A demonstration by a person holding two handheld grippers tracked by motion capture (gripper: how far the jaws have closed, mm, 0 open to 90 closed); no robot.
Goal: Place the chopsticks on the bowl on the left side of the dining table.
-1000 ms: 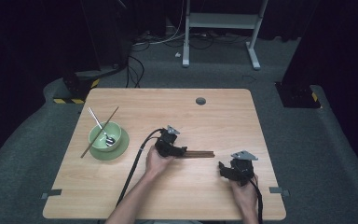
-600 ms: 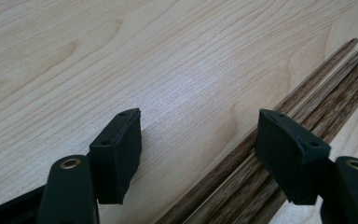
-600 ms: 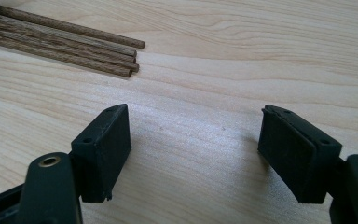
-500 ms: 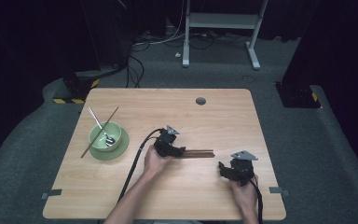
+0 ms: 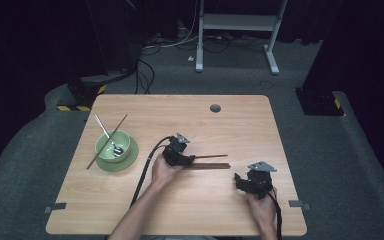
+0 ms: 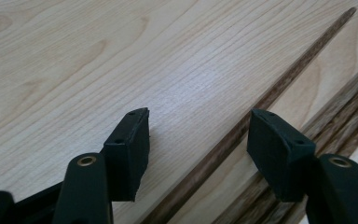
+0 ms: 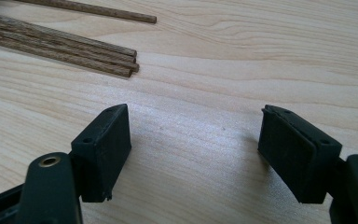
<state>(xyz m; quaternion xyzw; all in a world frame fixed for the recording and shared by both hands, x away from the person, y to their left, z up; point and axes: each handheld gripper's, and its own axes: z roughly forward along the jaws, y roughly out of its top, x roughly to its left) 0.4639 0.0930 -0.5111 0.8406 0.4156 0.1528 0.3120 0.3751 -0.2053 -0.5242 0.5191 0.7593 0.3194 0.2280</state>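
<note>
Working on a pale wooden surface [image 5: 190, 120], largest item first: a green bowl [image 5: 111, 145] on a matching saucer sits at the left, holding a spoon [image 5: 107, 136], with one chopstick [image 5: 107, 141] leaning across its rim. Well to its right, mid-surface, lies a bundle of dark wooden chopsticks [image 5: 211, 165], and just beside it a single chopstick [image 6: 242, 128] lying apart from the rest.

Left claw [image 6: 198, 135]: spread, low over the surface, the single chopstick running between its two pads. Neither pad touches the stick. The jaws have just been closing in on it, so the pinch is not made yet.

Right claw [image 7: 193, 140]: spread wide, nothing between the pads, resting near the front right of the surface; the bundle ends [image 7: 130, 60] lie ahead of it.

Progress, as judged: one chopstick appears delivered to the bowl. The second is being picked now. Left to do: close on it, lift, carry to the bowl. The bundle remains untouched.
</note>
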